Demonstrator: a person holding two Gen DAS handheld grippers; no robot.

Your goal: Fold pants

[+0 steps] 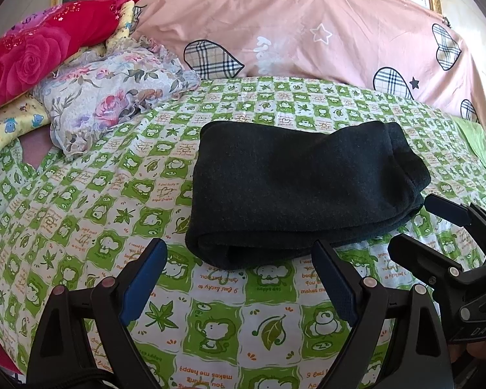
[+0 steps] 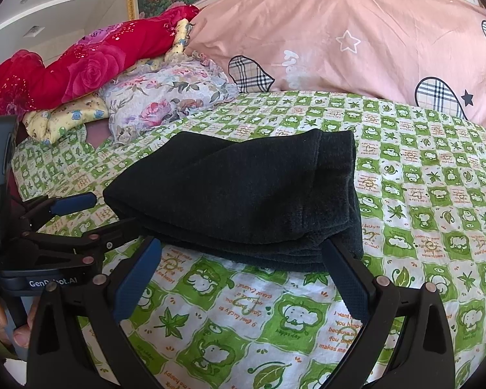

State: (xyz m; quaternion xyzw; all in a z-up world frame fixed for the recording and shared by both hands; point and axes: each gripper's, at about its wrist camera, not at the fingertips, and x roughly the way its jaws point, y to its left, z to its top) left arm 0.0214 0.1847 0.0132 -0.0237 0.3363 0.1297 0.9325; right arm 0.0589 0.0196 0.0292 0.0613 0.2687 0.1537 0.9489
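Here the left hand-held gripper (image 1: 239, 253) is wide open and holds nothing. The right hand-held gripper (image 2: 241, 253) is wide open and empty too. Just ahead, the folded pants (image 1: 304, 191) lie on the bed (image 1: 80, 201).

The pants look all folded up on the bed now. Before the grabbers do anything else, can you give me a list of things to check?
1. Dark pants folded into one compact stack: ok; layered edges show along the near side.
2. Pants fully resting on the green checked sheet: ok.
3. Left gripper open and holding nothing: ok; no cloth between its blue pads.
4. Right gripper open and holding nothing: ok, though its right finger sits close to the stack's corner; contact cannot be told.
5. Floral cloth clear of the pants: ok.
6. Far edge of the stack tidy: cannot tell; hidden from both cameras.
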